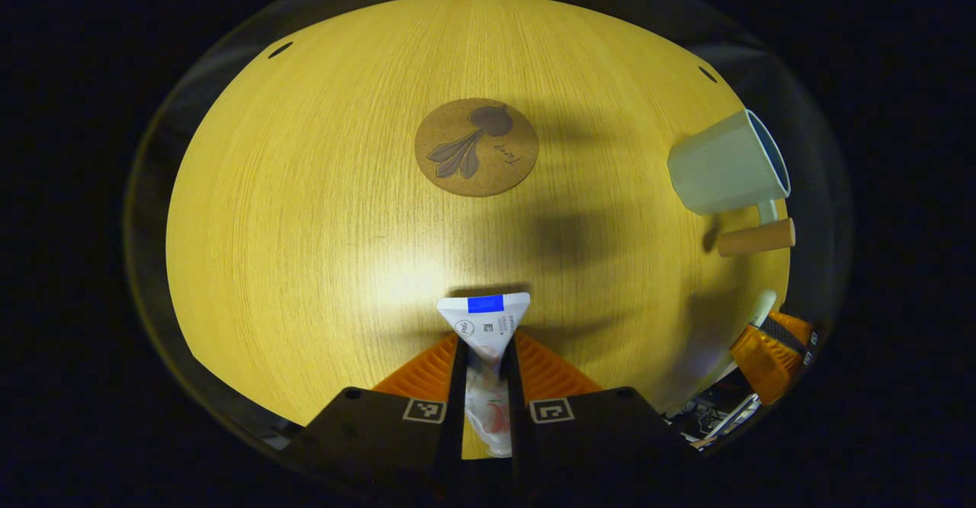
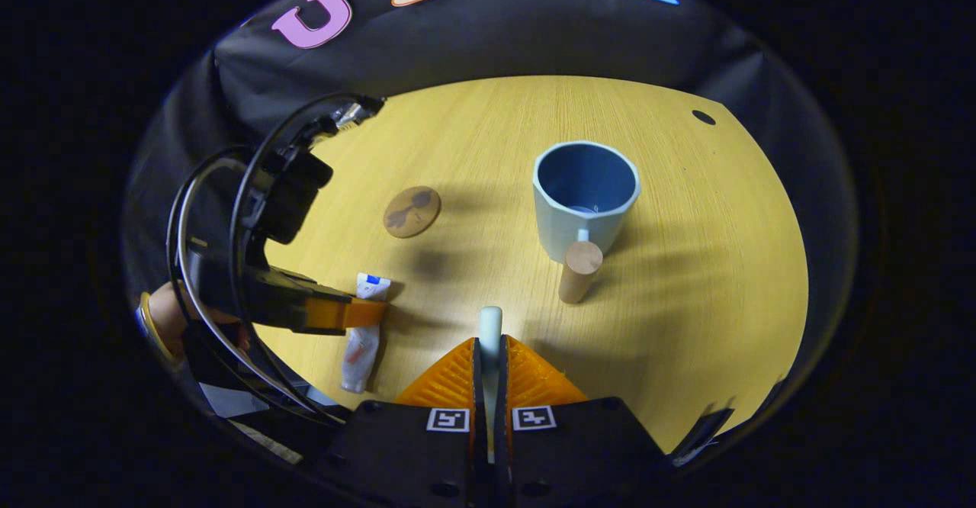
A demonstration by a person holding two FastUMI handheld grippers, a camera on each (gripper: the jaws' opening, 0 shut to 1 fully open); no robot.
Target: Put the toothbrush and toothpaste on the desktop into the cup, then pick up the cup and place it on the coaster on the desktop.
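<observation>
Both pairs of jaws were closed on something. Those of the left gripper (image 1: 486, 363) clamped the toothpaste (image 1: 486, 329) about midway along the tube, its flat crimped end pointing forward and its cap end back between the fingers. Those of the right gripper (image 2: 489, 367) pinched the toothbrush (image 2: 490, 332), of which little more than a pale rounded end stuck out ahead.

Judged from that, the task was at its first stage: both items were gripped, neither was in the cup (image 2: 584, 195). In the right gripper view the tube seemed to lie low against the table (image 2: 686, 279), though whether it touched was hard to tell.

That cup stood upright on the table, its wooden handle (image 2: 579, 270) turned toward the right gripper. Its blue inside looked empty apart from a faint glint at the bottom. The coaster (image 1: 476, 146) lay bare, well apart from the cup and ahead of the left gripper.

Still to do: drop in the brush and the paste, grasp the cup, and set it on the coaster.
</observation>
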